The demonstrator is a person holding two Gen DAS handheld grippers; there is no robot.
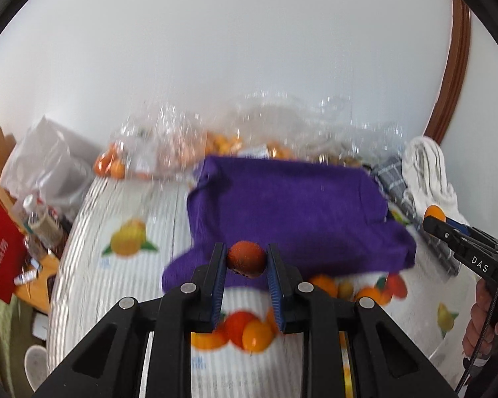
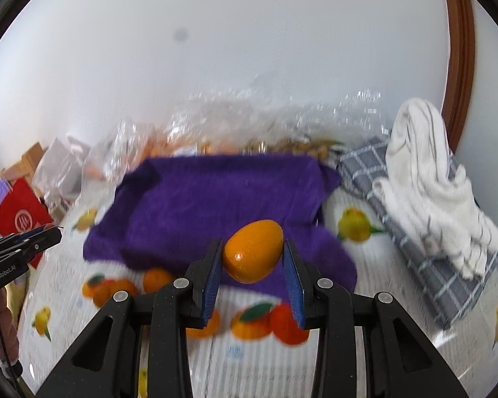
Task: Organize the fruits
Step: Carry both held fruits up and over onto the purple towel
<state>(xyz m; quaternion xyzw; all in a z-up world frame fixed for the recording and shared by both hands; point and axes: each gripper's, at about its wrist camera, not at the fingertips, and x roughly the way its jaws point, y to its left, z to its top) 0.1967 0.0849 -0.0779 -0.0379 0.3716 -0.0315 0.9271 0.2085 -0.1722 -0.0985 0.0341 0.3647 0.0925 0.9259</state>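
Clamped on fruit, both pairs of jaws: left gripper pinching a small dark reddish-orange fruit between its blue pads, right gripper holding an oval orange kumquat, left pad touching, a sliver of gap showing at the right pad. Both held above a round table under a white striped tablecloth printed with oranges and lemons. Just beyond the fingertips, a rumpled purple cloth spread over the middle of the table. Seen from the left wrist camera, the right gripper at the far right edge with its orange fruit at the tip. To the right, a grey checked cloth with a white towel heaped on top. Behind the purple cloth, clear plastic bags blurred, orange fruit showing through. Off the table's left side, a red box and clutter. Farthest back, a white wall and a brown wooden frame.
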